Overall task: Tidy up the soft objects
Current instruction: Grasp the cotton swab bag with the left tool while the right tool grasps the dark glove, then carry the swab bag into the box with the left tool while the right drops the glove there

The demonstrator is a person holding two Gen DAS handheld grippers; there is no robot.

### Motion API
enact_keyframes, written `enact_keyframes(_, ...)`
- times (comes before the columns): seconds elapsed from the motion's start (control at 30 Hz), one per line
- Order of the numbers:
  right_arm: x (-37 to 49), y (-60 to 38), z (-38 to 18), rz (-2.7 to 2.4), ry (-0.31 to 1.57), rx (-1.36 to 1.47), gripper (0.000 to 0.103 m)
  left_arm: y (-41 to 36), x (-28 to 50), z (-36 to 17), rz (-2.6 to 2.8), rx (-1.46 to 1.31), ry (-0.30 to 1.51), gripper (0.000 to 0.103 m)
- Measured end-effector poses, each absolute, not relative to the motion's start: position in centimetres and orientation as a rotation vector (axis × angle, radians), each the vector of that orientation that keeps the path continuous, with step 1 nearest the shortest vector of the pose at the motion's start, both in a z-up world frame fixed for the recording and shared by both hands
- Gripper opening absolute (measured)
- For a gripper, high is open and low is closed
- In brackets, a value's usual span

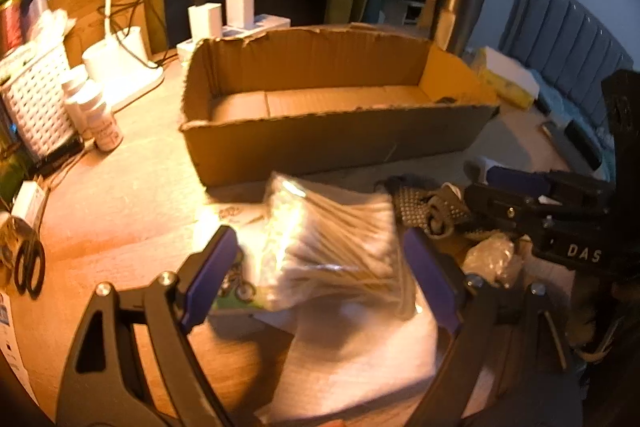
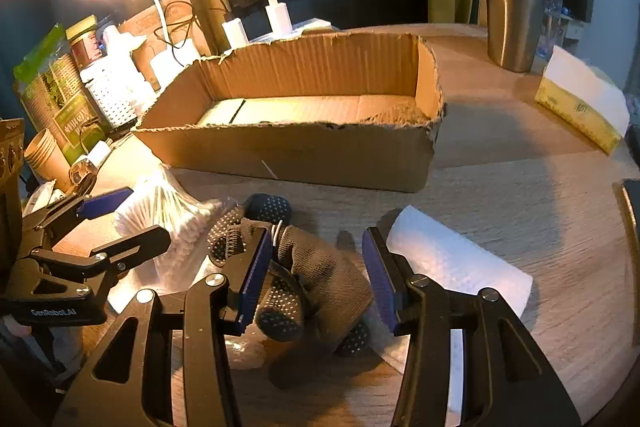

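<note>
Straddling the clear plastic bag of cotton swabs point(image 1: 332, 247), the spread left claw point(image 1: 320, 267) must pinch, then carry it into the empty cardboard box point(image 1: 328, 147).

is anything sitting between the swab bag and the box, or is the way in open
Nothing visible blocks it. The swab bag sits between the open left gripper jaws, and only bare table lies between it and the box; it just has to clear the near wall.
</note>
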State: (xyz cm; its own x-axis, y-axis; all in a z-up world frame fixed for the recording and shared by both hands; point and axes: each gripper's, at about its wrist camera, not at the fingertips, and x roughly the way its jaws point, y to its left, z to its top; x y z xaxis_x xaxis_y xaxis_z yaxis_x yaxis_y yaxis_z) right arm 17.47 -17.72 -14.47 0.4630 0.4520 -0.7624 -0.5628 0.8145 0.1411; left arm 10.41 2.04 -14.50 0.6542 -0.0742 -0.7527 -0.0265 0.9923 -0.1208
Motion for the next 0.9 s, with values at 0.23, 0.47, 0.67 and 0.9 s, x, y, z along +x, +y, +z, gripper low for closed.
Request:
enact_keyframes(0.23, 17.9, -17.7, -15.2, 0.656, 0.911, -0.135, 0.050, 0.4, 11.5, -15.1, 0.007, 0.007, 0.885, 0.087)
enact_keyframes(0.47, 18.0, -17.5, -15.6, 0.698, 0.917, -0.137, 0.050, -0.5, 11.9, -15.3, 0.022, 0.071, 0.895, 0.087)
enact_keyframes(0.67, 17.7, -17.4, -15.9, 0.746, 0.923, -0.125, 0.034, -1.6, 11.9, -15.2, 0.002, 0.108, 0.893, 0.086)
enact_keyframes(0.9, 17.2, -17.5, -14.7, 0.755, 0.889, -0.126, 0.021, -1.6, 12.1, -15.2, -0.010, 0.085, 0.901, 0.072)
